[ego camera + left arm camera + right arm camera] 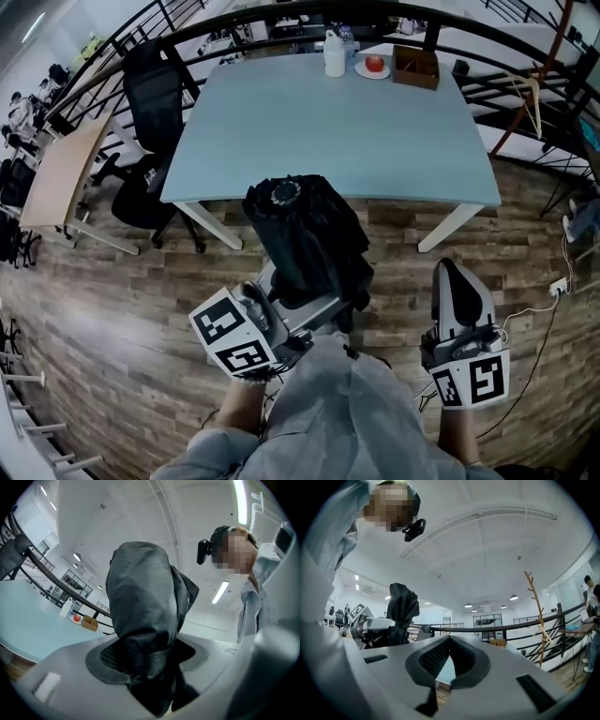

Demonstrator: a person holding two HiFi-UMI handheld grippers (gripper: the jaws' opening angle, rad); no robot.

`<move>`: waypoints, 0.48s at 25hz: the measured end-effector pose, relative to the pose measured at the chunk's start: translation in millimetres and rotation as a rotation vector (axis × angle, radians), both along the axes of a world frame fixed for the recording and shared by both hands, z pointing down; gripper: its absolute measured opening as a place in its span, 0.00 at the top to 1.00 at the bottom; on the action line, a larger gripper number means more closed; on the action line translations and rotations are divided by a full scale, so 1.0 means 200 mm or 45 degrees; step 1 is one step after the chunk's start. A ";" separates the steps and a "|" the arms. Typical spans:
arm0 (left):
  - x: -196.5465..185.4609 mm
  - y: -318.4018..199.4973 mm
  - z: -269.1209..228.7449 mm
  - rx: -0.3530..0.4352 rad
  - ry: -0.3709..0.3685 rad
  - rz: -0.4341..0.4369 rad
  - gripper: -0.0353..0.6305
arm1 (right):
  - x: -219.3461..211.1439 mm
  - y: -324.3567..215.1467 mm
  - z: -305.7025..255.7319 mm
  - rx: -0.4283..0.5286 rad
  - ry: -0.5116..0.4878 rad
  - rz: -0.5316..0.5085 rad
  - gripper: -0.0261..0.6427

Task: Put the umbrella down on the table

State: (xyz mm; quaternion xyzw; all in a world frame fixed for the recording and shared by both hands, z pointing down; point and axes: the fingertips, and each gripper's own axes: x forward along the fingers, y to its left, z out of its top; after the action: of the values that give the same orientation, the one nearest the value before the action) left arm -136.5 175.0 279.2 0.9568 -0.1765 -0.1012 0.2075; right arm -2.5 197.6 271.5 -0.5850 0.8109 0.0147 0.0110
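Note:
A folded black umbrella [305, 230] stands upright in my left gripper [309, 298], over the wood floor just short of the light blue table [337, 131]. In the left gripper view the umbrella [140, 602] fills the space between the jaws of the left gripper [145, 663], whose pads press on its strapped lower part. My right gripper [457, 274] is off to the right, apart from the umbrella, with its jaws together and nothing in them. The right gripper view shows the right gripper [449, 641] with its pads meeting at the tip, and the umbrella [402, 606] to its left.
At the table's far edge stand a white bottle [335, 54], an apple on a plate [374, 64] and a wooden box [416, 66]. A black office chair [155, 103] is at its left, a wooden desk [61, 169] further left. A black railing curves behind.

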 end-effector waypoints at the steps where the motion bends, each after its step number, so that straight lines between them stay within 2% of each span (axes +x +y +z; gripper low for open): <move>1: 0.00 -0.02 0.00 -0.001 0.004 0.007 0.55 | 0.00 -0.02 0.00 0.003 -0.001 0.005 0.97; 12: 0.02 -0.13 0.05 -0.008 0.005 0.047 0.55 | 0.03 -0.08 0.07 -0.011 0.009 0.050 0.97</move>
State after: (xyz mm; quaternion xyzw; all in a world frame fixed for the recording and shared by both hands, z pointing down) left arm -132.6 149.0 289.6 0.9591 -0.1586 -0.0985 0.2128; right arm 4.3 181.6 285.0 -0.6007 0.7993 0.0136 0.0053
